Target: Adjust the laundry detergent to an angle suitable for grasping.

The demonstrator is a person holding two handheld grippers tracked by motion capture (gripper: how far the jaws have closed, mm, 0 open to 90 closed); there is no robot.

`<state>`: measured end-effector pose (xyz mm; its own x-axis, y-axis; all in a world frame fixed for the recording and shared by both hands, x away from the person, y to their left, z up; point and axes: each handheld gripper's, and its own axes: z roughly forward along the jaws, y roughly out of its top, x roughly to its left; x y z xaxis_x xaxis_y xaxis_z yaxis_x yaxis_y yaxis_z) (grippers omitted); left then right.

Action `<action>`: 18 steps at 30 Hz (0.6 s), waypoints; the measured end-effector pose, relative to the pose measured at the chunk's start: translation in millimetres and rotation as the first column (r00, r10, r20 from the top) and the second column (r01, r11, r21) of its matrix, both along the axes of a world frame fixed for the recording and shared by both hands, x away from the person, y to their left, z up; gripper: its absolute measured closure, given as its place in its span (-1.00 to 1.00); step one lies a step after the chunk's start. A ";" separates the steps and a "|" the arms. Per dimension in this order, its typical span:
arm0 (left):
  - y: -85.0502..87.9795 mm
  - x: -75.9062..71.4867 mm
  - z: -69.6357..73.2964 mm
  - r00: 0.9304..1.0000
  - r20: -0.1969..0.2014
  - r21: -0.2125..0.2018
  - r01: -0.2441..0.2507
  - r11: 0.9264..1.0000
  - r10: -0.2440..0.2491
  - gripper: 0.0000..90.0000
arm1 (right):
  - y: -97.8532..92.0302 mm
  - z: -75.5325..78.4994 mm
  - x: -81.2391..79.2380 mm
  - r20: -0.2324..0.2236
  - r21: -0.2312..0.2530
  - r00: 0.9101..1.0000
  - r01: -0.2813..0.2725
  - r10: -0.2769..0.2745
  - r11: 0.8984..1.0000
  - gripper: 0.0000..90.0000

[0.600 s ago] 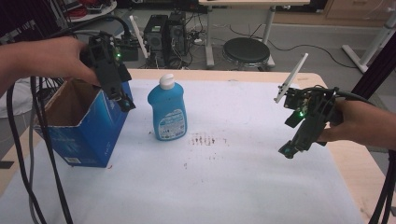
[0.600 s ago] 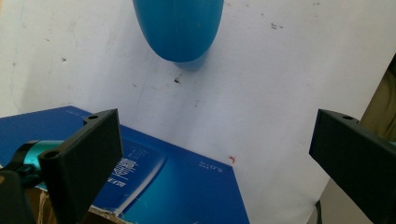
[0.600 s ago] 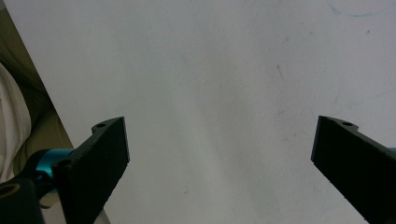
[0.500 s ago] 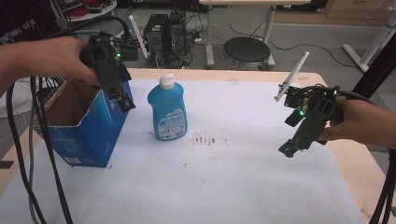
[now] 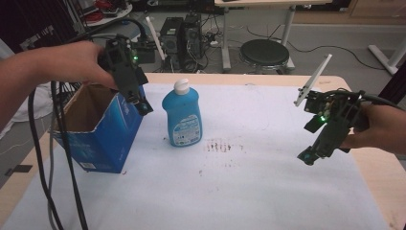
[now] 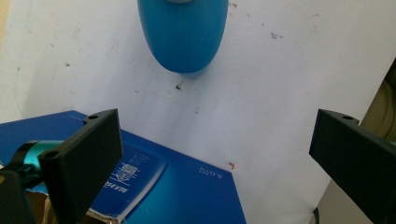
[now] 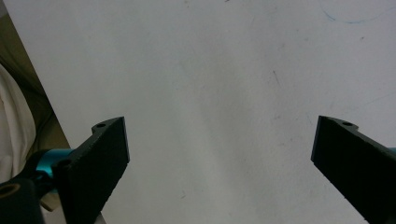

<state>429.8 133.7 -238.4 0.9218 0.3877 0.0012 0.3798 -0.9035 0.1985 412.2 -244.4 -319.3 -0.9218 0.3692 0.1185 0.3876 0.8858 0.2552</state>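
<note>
White table cover; left tool spread above blue box; right tool spread, empty; high view adds bottle.

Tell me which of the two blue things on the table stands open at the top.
The blue cardboard box under the left gripper: its top flaps are open. The blue dish soap bottle beside it carries a white cap.

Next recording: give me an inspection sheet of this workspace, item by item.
Surface: white sheet on wooden table, dark smudges mid-sheet.
Job's things: open blue cardboard box at left; blue dish soap bottle upright beside it, apart.
Clutter: nothing seen.
Grippers: left gripper over the box's right edge, jaws open, empty; right gripper above the sheet, jaws open, empty.
Cables: black cables hang at left.
Surroundings: round stool, computer tower, desk legs.
</note>
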 end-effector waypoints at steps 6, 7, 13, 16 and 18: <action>-11.4 3.5 6.8 1.000 0.019 -0.025 0.007 1.000 -0.007 -0.94 | -0.4 -0.2 1.0 -0.003 0.003 1.000 -0.001 0.001 1.000 -0.93; -13.3 4.7 6.8 1.000 0.017 -0.023 0.009 1.000 -0.008 -0.94 | -0.4 -0.7 2.1 -0.004 0.002 1.000 -0.007 0.007 1.000 -0.93; -23.3 11.3 6.5 1.000 0.011 -0.034 0.012 0.999 -0.011 -0.94 | 1.6 -1.9 2.4 -0.006 0.005 1.000 -0.012 0.012 1.000 -0.93; -28.6 16.0 6.6 1.000 0.012 -0.040 0.011 0.999 -0.010 -0.94 | 2.2 -1.6 2.2 -0.008 0.005 1.000 -0.011 0.011 1.000 -0.93; -31.2 18.4 7.3 1.000 0.014 -0.042 0.016 0.999 -0.015 -0.94 | 1.8 -1.3 2.4 -0.008 0.006 1.000 -0.013 0.013 1.000 -0.93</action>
<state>448.2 102.4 -231.1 0.9277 0.3734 -0.0027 0.3629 -0.8999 0.2417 414.6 -242.6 -320.6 -0.9255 0.3566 0.1280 0.3782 0.8893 0.2571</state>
